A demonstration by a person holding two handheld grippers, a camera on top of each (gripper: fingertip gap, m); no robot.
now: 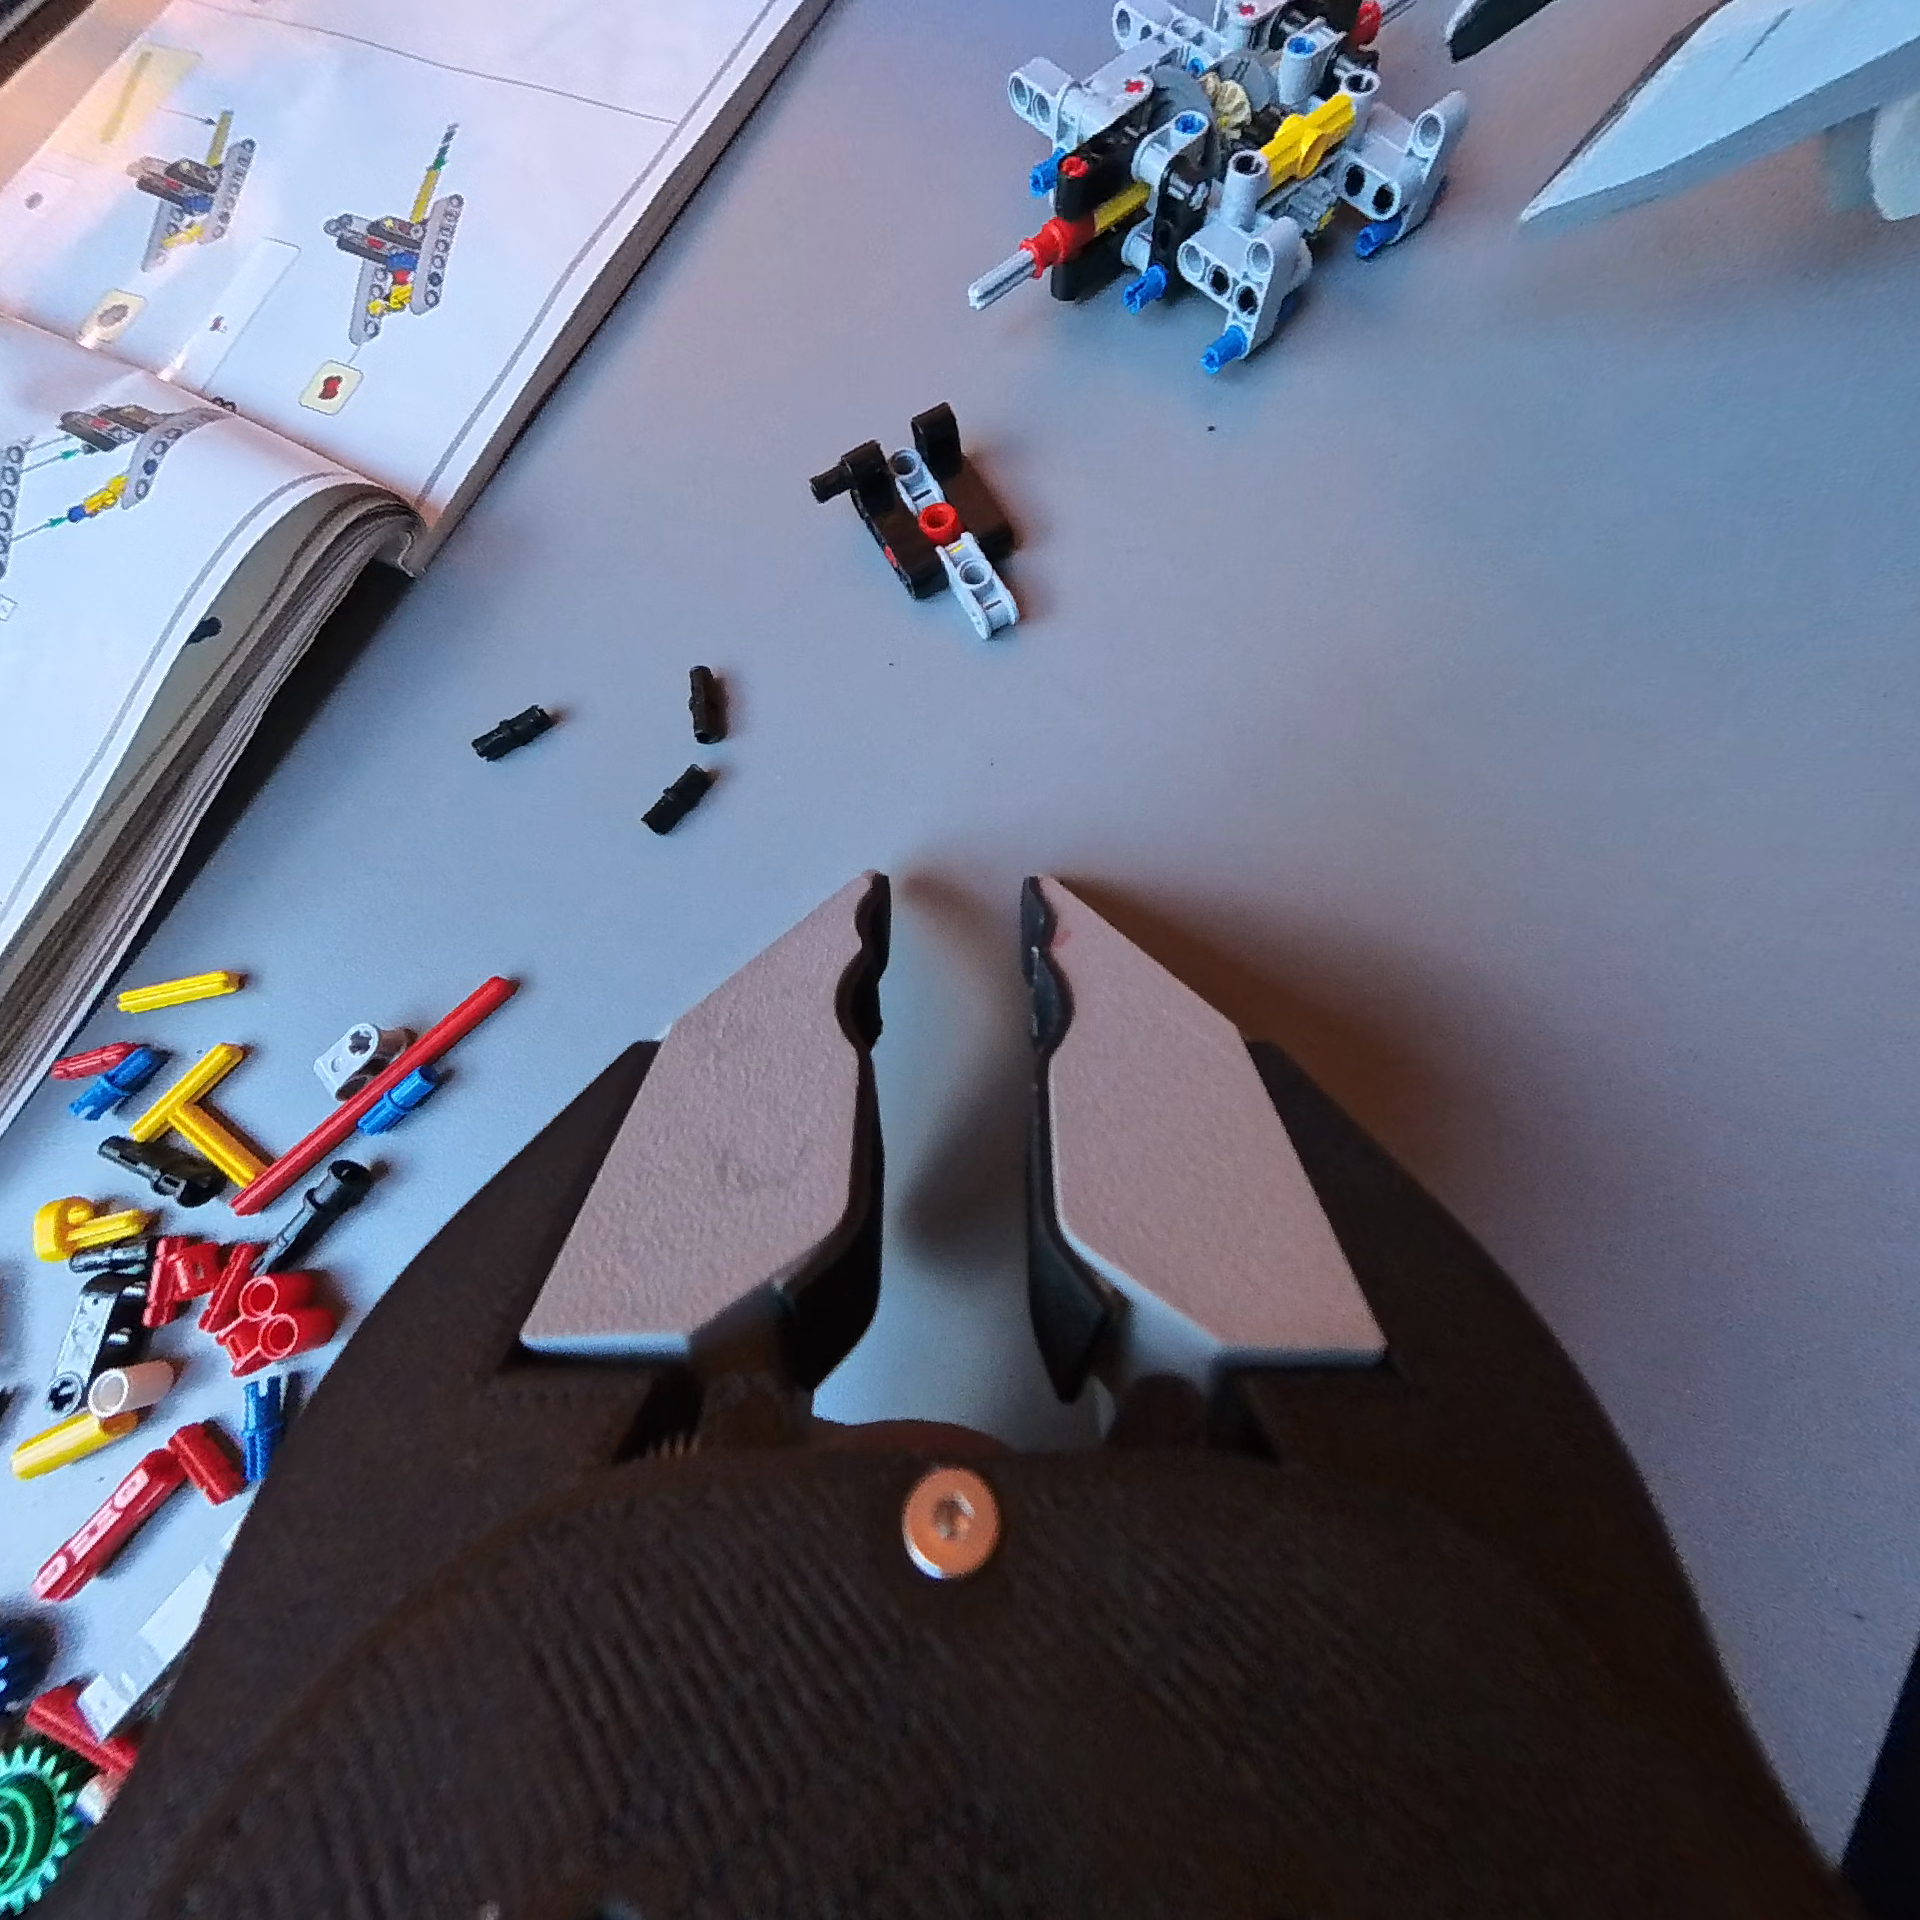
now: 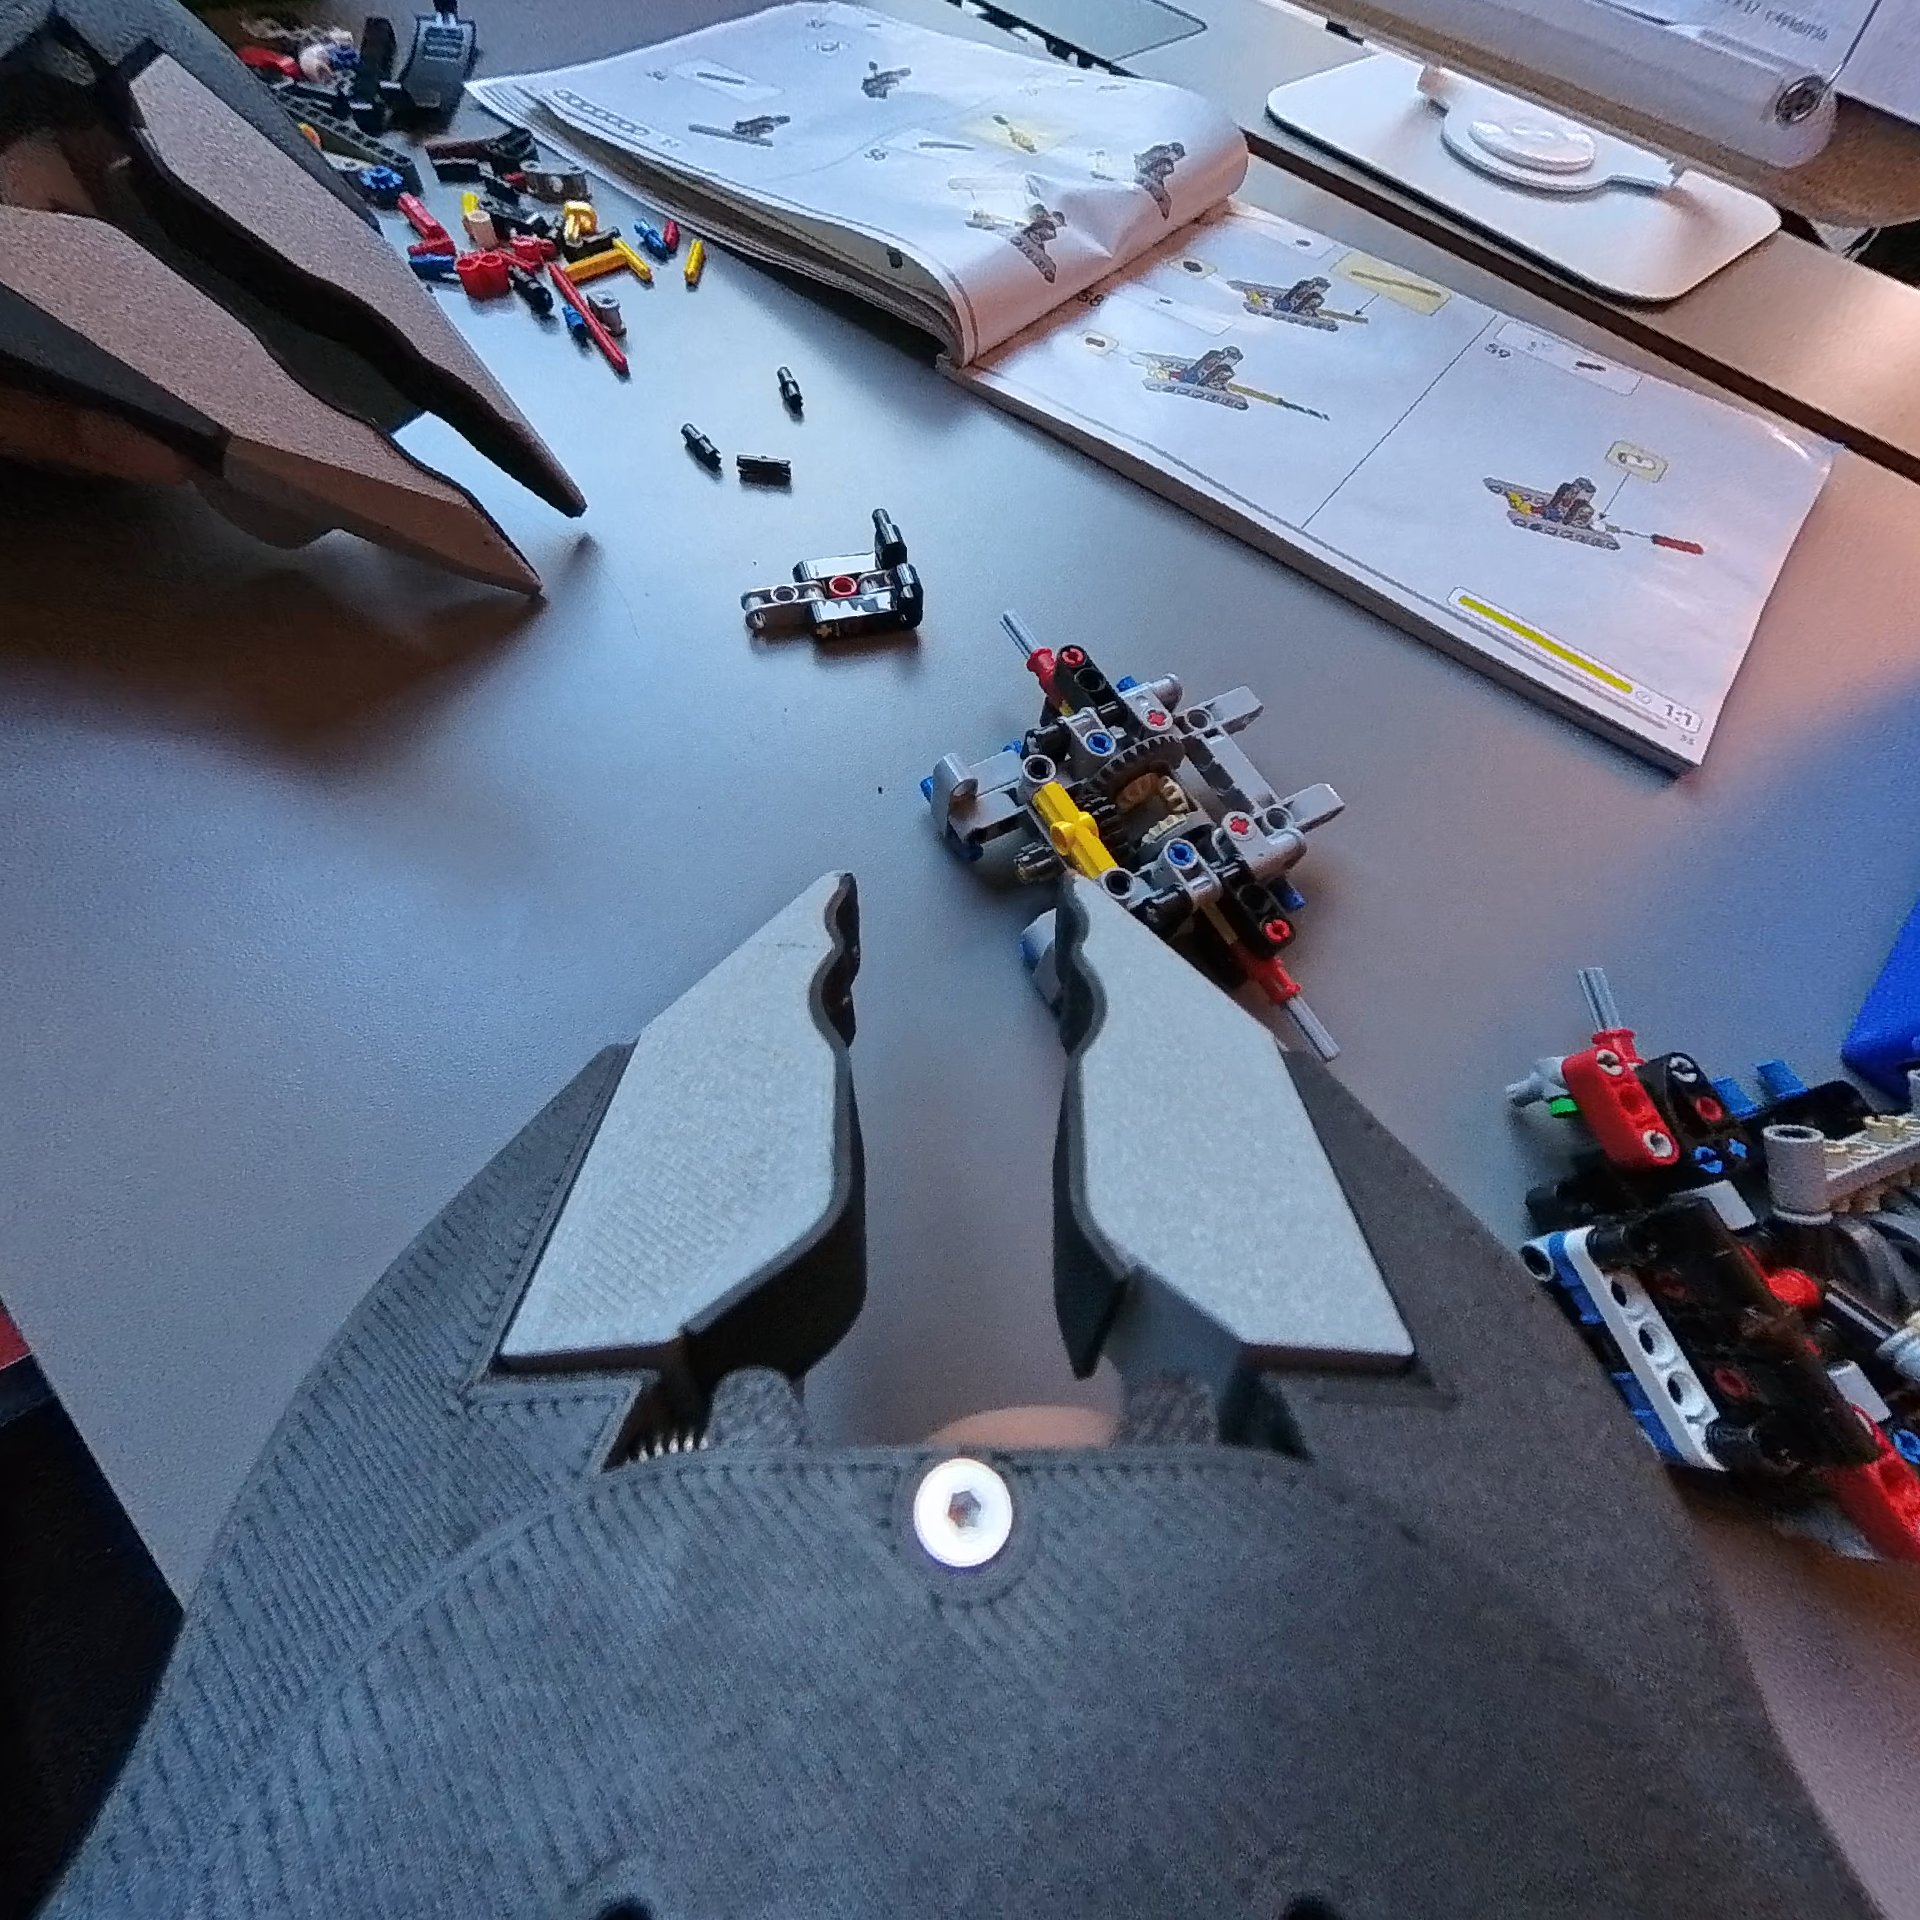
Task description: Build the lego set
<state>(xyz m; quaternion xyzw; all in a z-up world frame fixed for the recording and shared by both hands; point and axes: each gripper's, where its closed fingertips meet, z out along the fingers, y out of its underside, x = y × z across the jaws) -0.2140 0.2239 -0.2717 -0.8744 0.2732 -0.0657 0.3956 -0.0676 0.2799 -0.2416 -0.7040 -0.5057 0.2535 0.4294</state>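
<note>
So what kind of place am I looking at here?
Probably a desk or hobby workbench set up for building a plastic construction-toy model. An open paper instruction booklet lies on the grey tabletop, beside a half-built grey, black and yellow geared assembly and a scatter of loose red, yellow and blue pieces.

On the grey desk lie three short black plastic connector pins and one small black and light grey brick sub-assembly. There is one larger grey, black and yellow geared brick assembly and one red, black and blue brick assembly at the right edge. One open paper instruction booklet lies there. The loose coloured plastic pieces in the heap are too many to count.
</note>
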